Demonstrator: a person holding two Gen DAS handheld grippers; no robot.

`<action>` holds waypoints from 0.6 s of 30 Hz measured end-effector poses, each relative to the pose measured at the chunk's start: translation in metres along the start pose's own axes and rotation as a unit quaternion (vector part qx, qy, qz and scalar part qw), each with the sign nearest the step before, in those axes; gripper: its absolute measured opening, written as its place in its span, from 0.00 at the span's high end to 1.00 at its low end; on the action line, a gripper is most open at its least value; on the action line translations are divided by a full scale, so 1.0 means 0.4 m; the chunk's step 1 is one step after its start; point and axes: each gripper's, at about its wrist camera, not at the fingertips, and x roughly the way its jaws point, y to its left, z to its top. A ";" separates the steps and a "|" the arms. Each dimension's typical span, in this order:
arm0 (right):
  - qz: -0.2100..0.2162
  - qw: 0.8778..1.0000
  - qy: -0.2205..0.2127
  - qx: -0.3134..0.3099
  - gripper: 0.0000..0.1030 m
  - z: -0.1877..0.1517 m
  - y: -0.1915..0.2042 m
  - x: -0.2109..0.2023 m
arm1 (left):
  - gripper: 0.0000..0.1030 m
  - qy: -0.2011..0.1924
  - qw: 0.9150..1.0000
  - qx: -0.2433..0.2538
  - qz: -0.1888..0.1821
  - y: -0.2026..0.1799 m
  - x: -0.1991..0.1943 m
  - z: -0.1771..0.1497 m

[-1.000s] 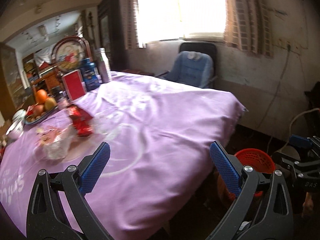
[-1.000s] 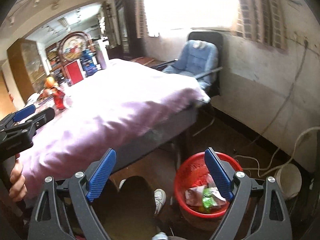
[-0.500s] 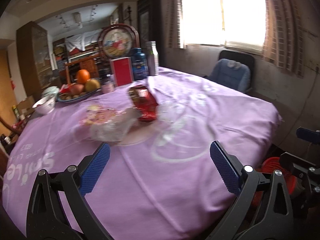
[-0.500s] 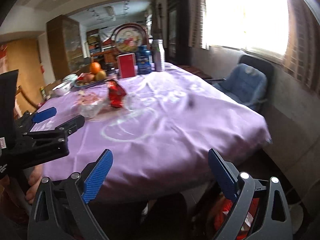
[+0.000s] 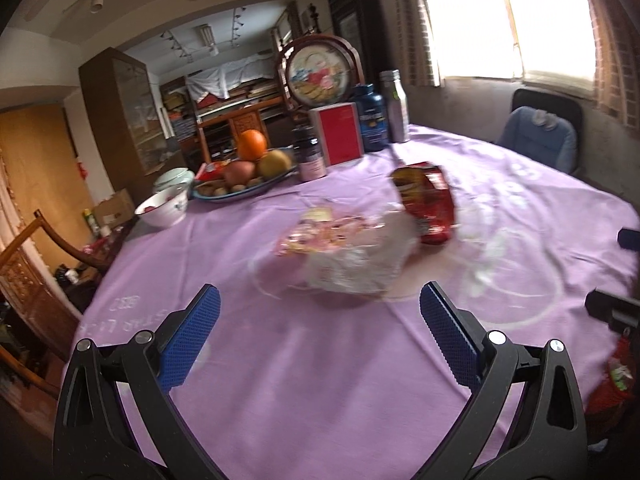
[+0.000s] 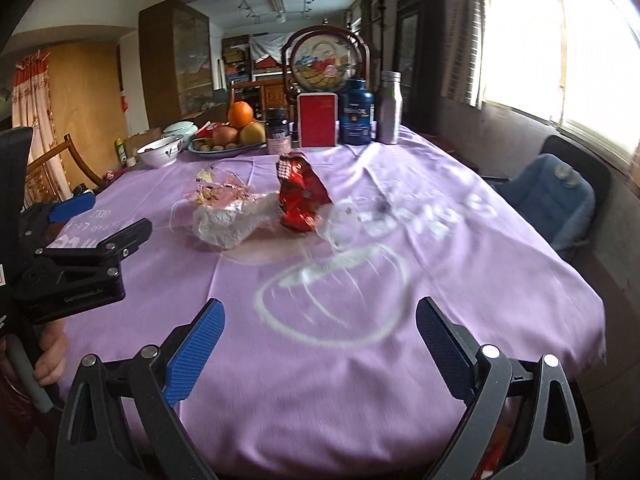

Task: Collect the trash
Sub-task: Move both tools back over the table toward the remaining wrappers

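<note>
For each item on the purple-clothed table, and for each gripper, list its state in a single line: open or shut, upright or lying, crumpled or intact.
left gripper: open, empty
right gripper: open, empty
red snack bag: crumpled, torn open at the top
clear plastic wrapper: crumpled, lying on the cloth
red box: upright, shut
blue bottle: upright, capped
silver bottle: upright, capped
dark jar: upright, lidded
fruit plate: loaded with fruit

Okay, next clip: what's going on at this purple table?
A person holds a claw in each hand over a table with a purple cloth. Both the left claw and the right claw are open and empty, pointed toward the trash in the middle: a red snack bag, a crumpled clear bag and a clear wrapper. Nothing is grabbed yet. The fruit plate and bottles sit at the far edge.
</note>
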 end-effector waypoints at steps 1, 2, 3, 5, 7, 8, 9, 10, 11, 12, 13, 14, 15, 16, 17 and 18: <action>0.003 1.000 0.001 0.000 0.08 0.011 0.003 0.017 | 0.07 0.005 1.000 0.002 0.008 0.014 0.017 0.007; 0.005 1.000 0.004 0.001 0.08 0.022 0.005 0.035 | 0.07 0.008 1.000 0.003 0.012 0.022 0.026 0.011; 0.007 1.000 0.007 0.002 0.08 0.033 0.007 0.054 | 0.07 0.013 1.000 0.004 0.016 0.033 0.042 0.019; 0.017 1.000 0.014 0.010 0.08 0.057 0.011 0.098 | 0.07 0.021 1.000 0.004 0.017 0.049 0.067 0.032; 0.022 0.999 0.019 0.014 0.08 0.075 0.018 0.133 | 0.07 0.030 0.999 0.002 0.015 0.068 0.096 0.047; 0.024 0.999 0.022 0.016 0.08 0.084 0.023 0.151 | 0.07 0.032 0.999 0.001 0.015 0.073 0.107 0.051; 0.025 0.999 0.024 0.016 0.08 0.092 0.030 0.170 | 0.07 0.033 0.999 0.001 0.016 0.075 0.117 0.053; 0.025 0.999 0.027 0.015 0.08 0.098 0.033 0.184 | 0.07 0.035 0.999 0.002 0.019 0.080 0.130 0.056; 0.025 0.999 0.031 0.015 0.08 0.105 0.038 0.201 | 0.07 0.036 0.999 0.000 0.021 0.085 0.143 0.057; 0.026 0.999 0.033 0.015 0.08 0.108 0.040 0.211 | 0.07 0.038 0.999 -0.002 0.021 0.089 0.154 0.057; 0.026 0.999 0.037 0.015 0.08 0.111 0.043 0.226 | 0.07 0.042 0.999 -0.006 0.020 0.094 0.166 0.054; 0.026 0.999 0.039 0.016 0.08 0.114 0.046 0.239 | 0.07 0.046 0.999 -0.012 0.018 0.100 0.180 0.052; 0.026 0.999 0.043 0.017 0.08 0.113 0.047 0.251 | 0.07 0.049 0.999 -0.016 0.018 0.103 0.189 0.049; 0.026 0.998 0.046 0.017 0.08 0.113 0.046 0.261 | 0.07 0.057 0.998 -0.019 0.022 0.108 0.204 0.043; 0.026 0.998 0.049 0.018 0.08 0.110 0.045 0.271 | 0.07 0.068 0.997 -0.019 0.026 0.112 0.217 0.039; 0.025 0.998 0.052 0.021 0.08 0.107 0.043 0.280 | 0.07 0.074 0.997 -0.023 0.027 0.120 0.224 0.038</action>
